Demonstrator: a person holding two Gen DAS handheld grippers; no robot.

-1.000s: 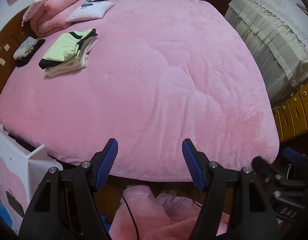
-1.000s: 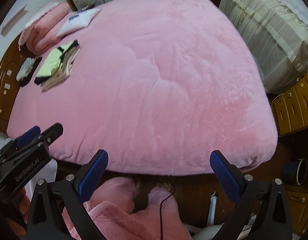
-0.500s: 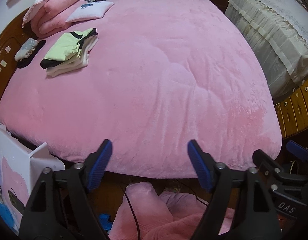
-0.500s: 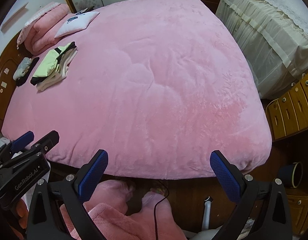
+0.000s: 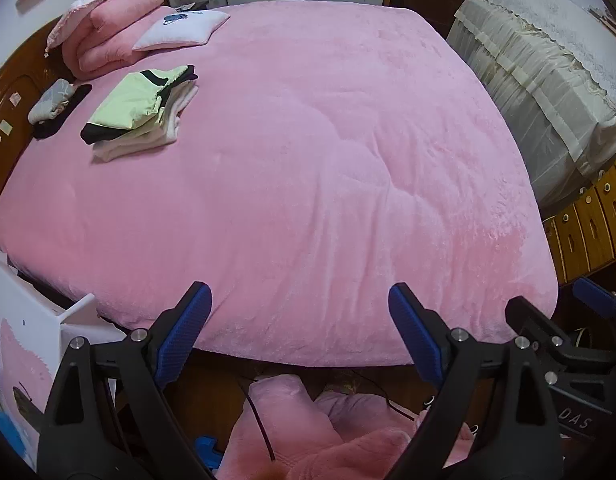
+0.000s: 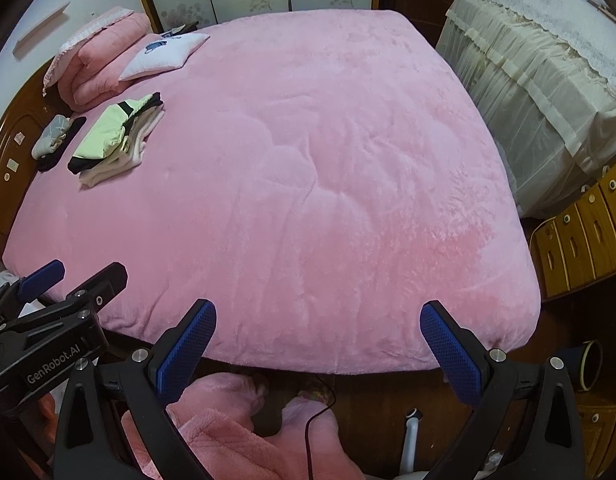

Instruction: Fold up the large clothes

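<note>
Left gripper (image 5: pixel 299 330): jaws wide apart, having just been opening; nothing between the blue pads. It hangs off the near edge of the bed (image 5: pixel 308 184), angled down over it.

Right gripper (image 6: pixel 318 344): jaws spread wide, empty, poised over the same near edge of the bed, just right of the left gripper.

Folded clothes (image 5: pixel 141 110): a stack with a pale green and black garment on top of cream ones. It lies on the bed's far left part, well apart from both grippers, near the headboard (image 5: pixel 11 104).

Grey bundle (image 5: pixel 51 100) on a black item: between the folded clothes and the headboard.

White cushion (image 5: pixel 183 30) and folded pink blanket (image 5: pixel 111 20): at the bed's far left corner, beyond the folded clothes.

Pink plush garment (image 6: pixel 227 432): below the bed's near edge, under both grippers, with a dark cable crossing it. Whether it is worn or merely lying there cannot be told.

Cream lace-covered furniture (image 5: pixel 548 72) and wooden drawers (image 5: pixel 588 224): right of the bed.

Left wrist view only: a white panel (image 5: pixel 39 332) at the bed's near left corner, and the right gripper's body at lower right.

Right wrist view only: the left gripper's body lettered "GenRobot.AI" at lower left, and a dark round container (image 6: pixel 590 364) right of the bed's near corner.
</note>
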